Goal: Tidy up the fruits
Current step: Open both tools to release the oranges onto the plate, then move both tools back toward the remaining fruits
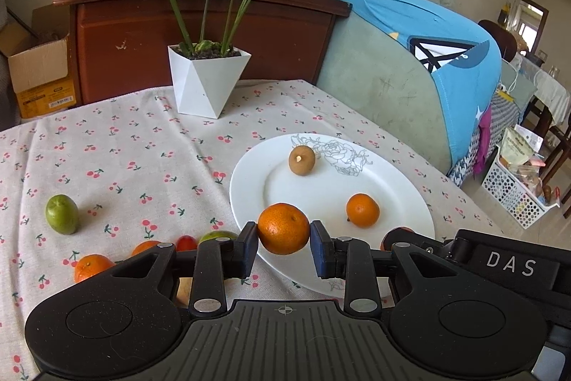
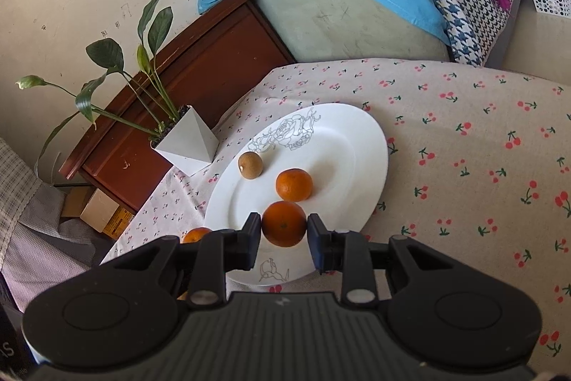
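Currently on my list: two small round orange mandarins, one per hand-held gripper. The left hand-held gripper [image 1: 284, 240] is clamped on its mandarin [image 1: 283, 228] above the near rim of the white oval china plate with a drawn rose [image 1: 249, 174]. The right hand-held gripper [image 2: 283, 240] has its mandarin [image 2: 284, 223] between the pads over the plate's near end; I cannot tell whether both pads press on it.

Handling, as I judge it: light, soft-skinned, prone to roll; grip across the widest middle, gently.

Already on the plate: a third mandarin [image 1: 362, 210] and a brown round longan-like fruit [image 1: 302, 160].

The left view alone shows loose fruit at the bench's near left edge: a green lime-like fruit [image 1: 61, 214], another mandarin [image 1: 92, 267], a small red fruit [image 1: 186, 242].
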Demonstrator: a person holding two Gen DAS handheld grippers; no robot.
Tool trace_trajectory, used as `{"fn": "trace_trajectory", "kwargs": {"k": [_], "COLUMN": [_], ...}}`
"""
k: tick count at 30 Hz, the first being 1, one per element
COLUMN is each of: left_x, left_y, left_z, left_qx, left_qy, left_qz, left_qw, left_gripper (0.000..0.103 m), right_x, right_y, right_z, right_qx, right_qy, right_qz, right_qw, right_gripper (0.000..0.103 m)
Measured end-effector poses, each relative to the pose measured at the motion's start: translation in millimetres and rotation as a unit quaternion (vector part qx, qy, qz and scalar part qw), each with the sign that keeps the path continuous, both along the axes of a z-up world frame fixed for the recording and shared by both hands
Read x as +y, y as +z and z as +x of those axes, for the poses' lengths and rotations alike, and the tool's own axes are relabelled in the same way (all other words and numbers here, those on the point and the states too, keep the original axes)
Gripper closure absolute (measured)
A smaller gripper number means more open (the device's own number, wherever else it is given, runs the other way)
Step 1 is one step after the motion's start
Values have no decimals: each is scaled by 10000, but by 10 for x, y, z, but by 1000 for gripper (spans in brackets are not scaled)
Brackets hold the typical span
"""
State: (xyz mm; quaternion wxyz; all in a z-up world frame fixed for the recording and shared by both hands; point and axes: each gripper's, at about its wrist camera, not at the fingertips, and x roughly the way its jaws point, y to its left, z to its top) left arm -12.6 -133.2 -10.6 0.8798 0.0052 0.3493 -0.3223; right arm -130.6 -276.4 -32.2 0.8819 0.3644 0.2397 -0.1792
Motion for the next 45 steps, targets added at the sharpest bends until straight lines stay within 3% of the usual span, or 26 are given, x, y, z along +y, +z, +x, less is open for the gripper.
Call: {"fn": "trace_trajectory", "kwargs": {"k": [4, 7, 19, 37, 45], "left_x": [-66, -48, 170, 628, 925], "left_y": [25, 72, 210, 260, 259], "left_z": [5, -1, -88, -199, -210], "left_qx": [-74, -151, -308, -194, -134], "left_qy": [-62, 79, 294, 714, 1113], "left_qz": [50, 74, 177, 224, 214], "left_qw": [9999, 9998, 9989, 9970, 9935], "left_gripper": [69, 53, 45, 35, 33], "right_x": [-14, -26, 108, 421, 519], "right_y": [18, 30, 66, 95, 99], "right_z": [-15, -30, -11, -36, -70], "right_qx": [-57, -67, 30, 205, 265], "right_qy": [-77, -102, 134, 829, 996], "right_qz": [-6, 16, -179, -496, -666], "right_qw": [10000, 9999, 9997, 9951, 9924], "right_gripper": [72, 72, 67, 65, 65]}}
